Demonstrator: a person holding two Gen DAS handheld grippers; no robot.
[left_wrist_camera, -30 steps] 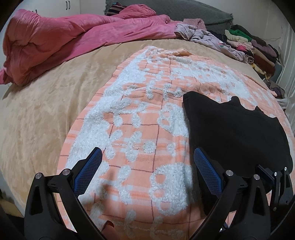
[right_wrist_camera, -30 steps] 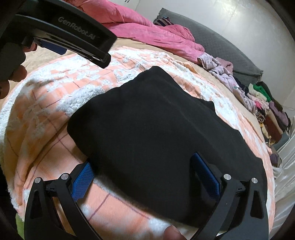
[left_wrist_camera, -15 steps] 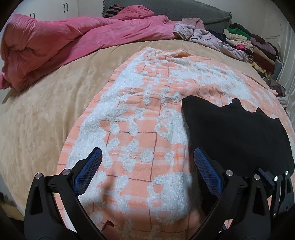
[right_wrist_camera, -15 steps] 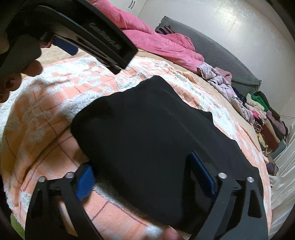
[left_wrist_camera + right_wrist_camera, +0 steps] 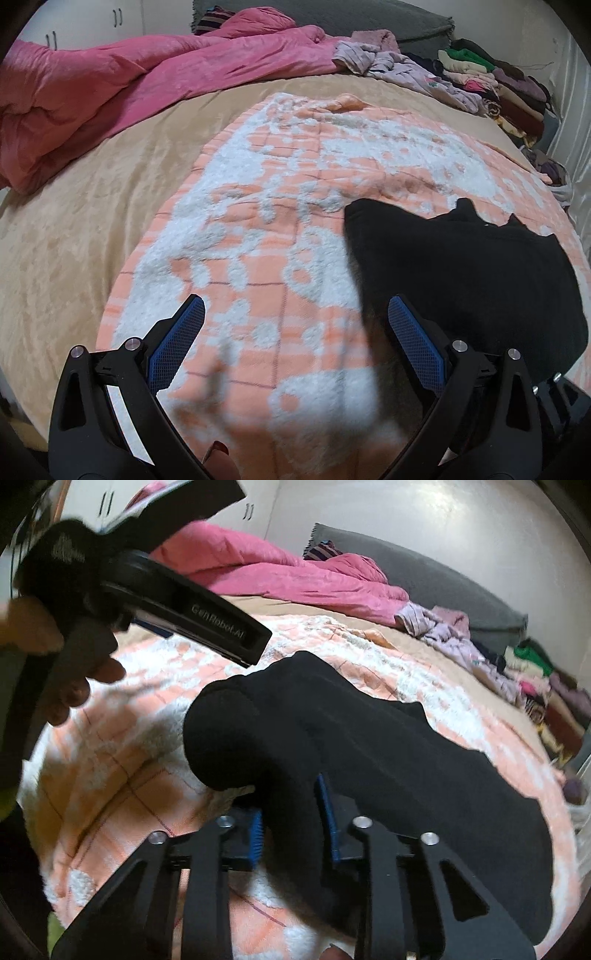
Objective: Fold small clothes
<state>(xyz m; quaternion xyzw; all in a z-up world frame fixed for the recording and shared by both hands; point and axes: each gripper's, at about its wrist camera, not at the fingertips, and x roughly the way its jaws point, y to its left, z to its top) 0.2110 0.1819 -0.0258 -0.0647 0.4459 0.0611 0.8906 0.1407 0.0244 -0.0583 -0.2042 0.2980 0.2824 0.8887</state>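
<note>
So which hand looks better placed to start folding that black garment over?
The right. Its gripper has just closed on the near edge of the black garment, already bunching it upward. The left gripper is open over the orange-and-white blanket, beside the garment, holding nothing.

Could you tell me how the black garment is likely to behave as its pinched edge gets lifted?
The black garment is probably floppy: it bunches where the right gripper pinches it. It should drape and trail, and likely drags rather than slides on the fluffy orange blanket.

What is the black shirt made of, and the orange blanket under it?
The black shirt looks like soft, matte knit cloth, maybe cotton: it bunches into rounded folds without shine. The orange blanket looks like woven cloth with fluffy white tufts raised above the checked orange.
</note>
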